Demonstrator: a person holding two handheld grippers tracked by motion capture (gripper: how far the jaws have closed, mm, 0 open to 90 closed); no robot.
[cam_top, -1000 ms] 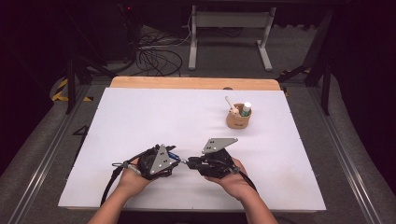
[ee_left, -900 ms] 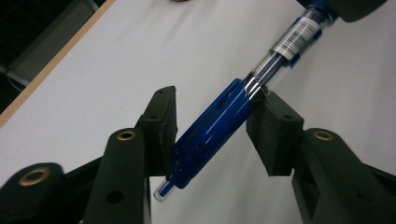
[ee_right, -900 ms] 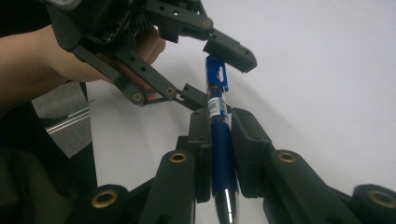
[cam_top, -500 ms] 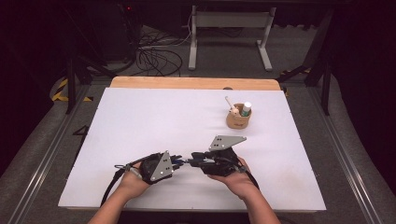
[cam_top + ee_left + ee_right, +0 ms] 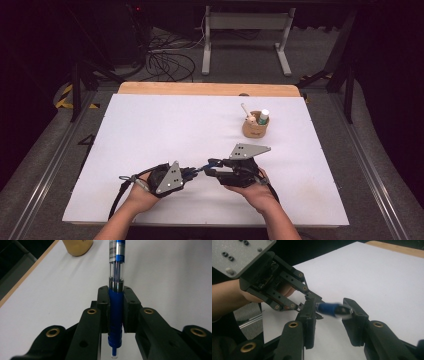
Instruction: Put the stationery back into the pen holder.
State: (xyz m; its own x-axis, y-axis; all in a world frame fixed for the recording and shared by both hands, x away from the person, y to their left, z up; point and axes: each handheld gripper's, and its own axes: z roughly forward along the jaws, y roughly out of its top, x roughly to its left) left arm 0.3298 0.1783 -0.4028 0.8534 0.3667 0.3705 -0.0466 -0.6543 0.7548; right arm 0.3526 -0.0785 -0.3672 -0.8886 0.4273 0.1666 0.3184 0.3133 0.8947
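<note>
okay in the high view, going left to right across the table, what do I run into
left gripper → blue pen → right gripper → wooden cup farther back

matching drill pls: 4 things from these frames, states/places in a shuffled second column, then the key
Things:
1. left hand-held gripper
2. right hand-held gripper
3. blue pen
4. wooden cup

States or places:
A. stands far right on the white table, with small items in it
B. jaws open, pen tip lying between them
C. jaws shut on the pen's blue grip section
D. spans the gap between the two grippers

Pairs: 1-C, 2-B, 3-D, 4-A
</note>
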